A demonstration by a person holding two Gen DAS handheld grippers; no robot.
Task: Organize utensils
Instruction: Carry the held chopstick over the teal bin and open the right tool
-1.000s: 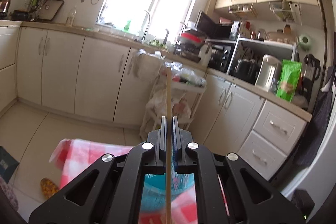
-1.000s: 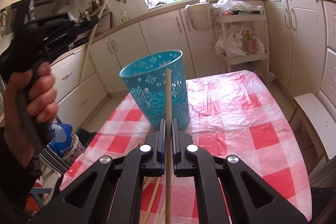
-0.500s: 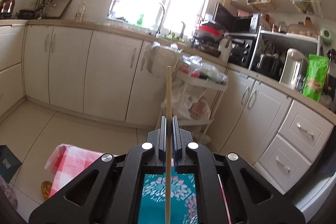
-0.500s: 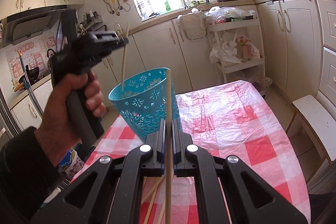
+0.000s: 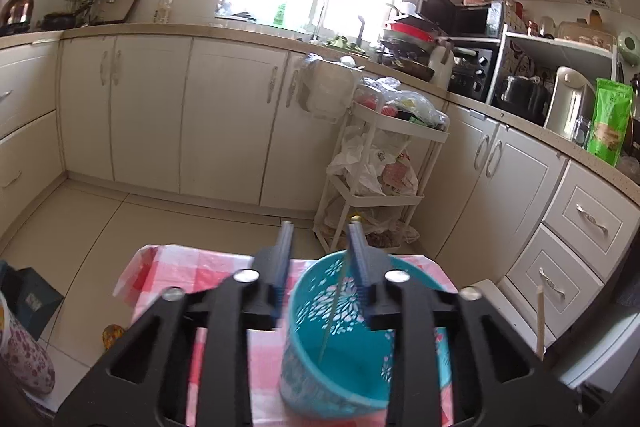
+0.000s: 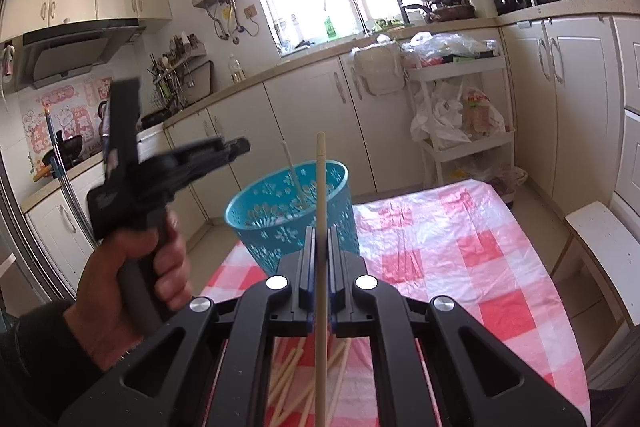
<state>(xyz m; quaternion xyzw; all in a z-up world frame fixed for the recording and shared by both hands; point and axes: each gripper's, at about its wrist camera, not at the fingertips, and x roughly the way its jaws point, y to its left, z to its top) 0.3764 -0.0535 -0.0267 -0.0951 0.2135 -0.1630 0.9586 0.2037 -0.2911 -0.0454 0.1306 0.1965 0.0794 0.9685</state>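
Observation:
A teal perforated basket stands on the red-checked tablecloth. My left gripper is open just above the basket's rim. A pale chopstick leans inside the basket, free of the jaws. My right gripper is shut on another chopstick, held upright in front of the basket. Several loose chopsticks lie on the cloth below the right gripper.
A white trolley with bags stands beyond the table against the cabinets. A white stool is at the table's right edge. Dark bags sit on the floor at left.
My left gripper has opened and let go of its chopstick, which now stands in the basket. The right gripper keeps its chopstick and has moved closer to the basket.

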